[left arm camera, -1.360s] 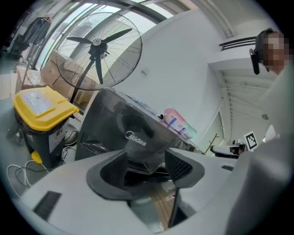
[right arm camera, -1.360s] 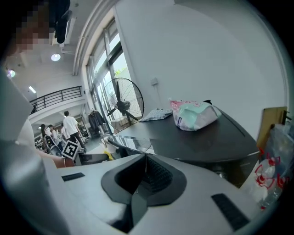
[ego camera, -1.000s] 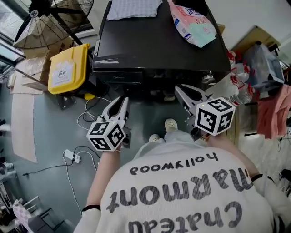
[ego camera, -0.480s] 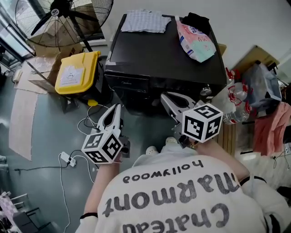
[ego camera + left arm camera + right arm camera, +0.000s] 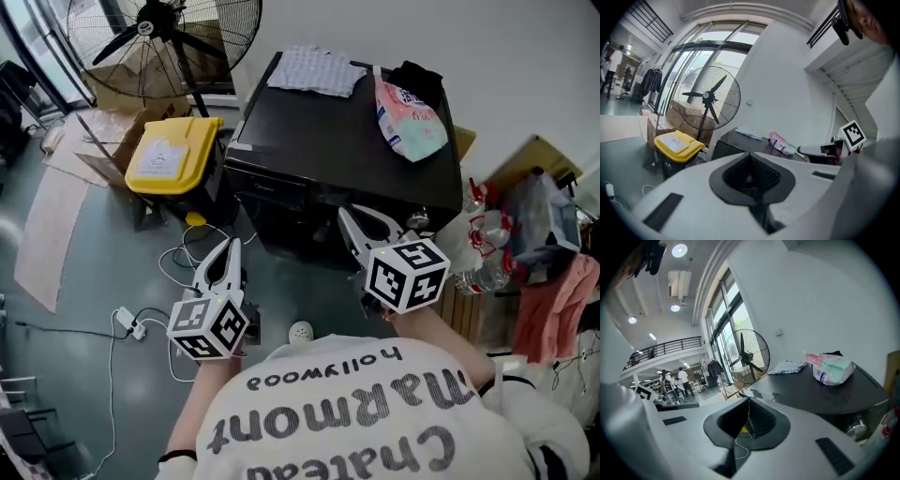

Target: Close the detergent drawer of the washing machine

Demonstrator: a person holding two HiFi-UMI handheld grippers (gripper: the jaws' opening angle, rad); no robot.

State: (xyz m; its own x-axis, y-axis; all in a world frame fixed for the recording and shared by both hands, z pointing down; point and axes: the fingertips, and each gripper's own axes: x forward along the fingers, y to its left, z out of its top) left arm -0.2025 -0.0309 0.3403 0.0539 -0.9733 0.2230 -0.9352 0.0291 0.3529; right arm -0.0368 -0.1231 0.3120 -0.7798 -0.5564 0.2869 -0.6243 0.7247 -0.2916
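Head view: drawer horiz. along washer front

The washing machine is a black, boxy front-loader with a flat, glossy top. It stands upright on the grey floor, its back to the white wall. From the head view its front face is steeply foreshortened and in shadow. The detergent drawer sits in the upper band of that front, toward the left corner. Its black face looks level with the panel around it, though the dark makes this hard to confirm.
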